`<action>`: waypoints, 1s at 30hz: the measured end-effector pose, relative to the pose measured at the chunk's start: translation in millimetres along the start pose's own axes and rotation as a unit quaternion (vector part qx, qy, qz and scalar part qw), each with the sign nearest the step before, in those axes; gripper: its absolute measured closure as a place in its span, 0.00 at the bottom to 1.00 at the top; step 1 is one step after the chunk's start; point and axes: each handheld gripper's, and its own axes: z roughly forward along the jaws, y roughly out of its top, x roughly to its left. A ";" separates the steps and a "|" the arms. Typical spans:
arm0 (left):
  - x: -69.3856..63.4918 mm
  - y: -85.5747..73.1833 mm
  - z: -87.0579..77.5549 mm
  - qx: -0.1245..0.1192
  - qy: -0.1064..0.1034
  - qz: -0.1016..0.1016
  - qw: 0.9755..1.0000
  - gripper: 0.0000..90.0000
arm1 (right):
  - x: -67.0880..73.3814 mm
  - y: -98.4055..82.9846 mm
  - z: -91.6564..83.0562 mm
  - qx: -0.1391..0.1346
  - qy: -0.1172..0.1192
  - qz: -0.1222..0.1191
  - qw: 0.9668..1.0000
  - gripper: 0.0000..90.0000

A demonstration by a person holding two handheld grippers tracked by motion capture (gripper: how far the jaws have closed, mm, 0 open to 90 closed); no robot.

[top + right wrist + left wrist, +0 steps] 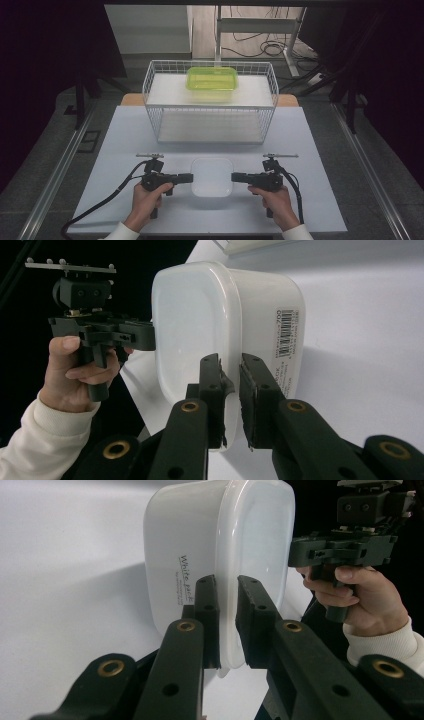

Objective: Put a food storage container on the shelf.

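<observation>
One translucent white lidded box [212, 176], barcode-labelled, sits clamped at its rim by left gripper [186, 177] and right gripper [237, 176]; one green box [212, 78] in one wire basket [152, 107]

Two forearms in pale sleeves enter from the bottom edge of the high view, each hand wrapped around a pistol-style grip. The left gripper [187, 177] lies level and points inward to the right; the right gripper [236, 176] lies level and points inward to the left, so the two face each other tip to tip, well apart. On each, the two black jaws stand nearly together, a narrow gap between their pads. A cable trails back from each.
</observation>
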 end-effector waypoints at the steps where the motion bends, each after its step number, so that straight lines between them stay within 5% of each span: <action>1: -0.9 0.3 -0.5 0.000 0.002 0.004 1.000 0.89 | 1.3 0.3 -0.3 -0.001 0.000 -0.004 1.000 0.89; 17: -16.7 7.7 -13.1 -0.011 -0.001 0.043 0.999 0.90 | 17.6 6.8 -6.4 -0.016 -0.012 -0.055 0.998 0.89; 30: -23.7 12.9 -17.0 -0.018 0.000 0.056 0.998 0.90 | 26.1 10.8 -11.3 -0.027 -0.014 -0.069 0.997 0.89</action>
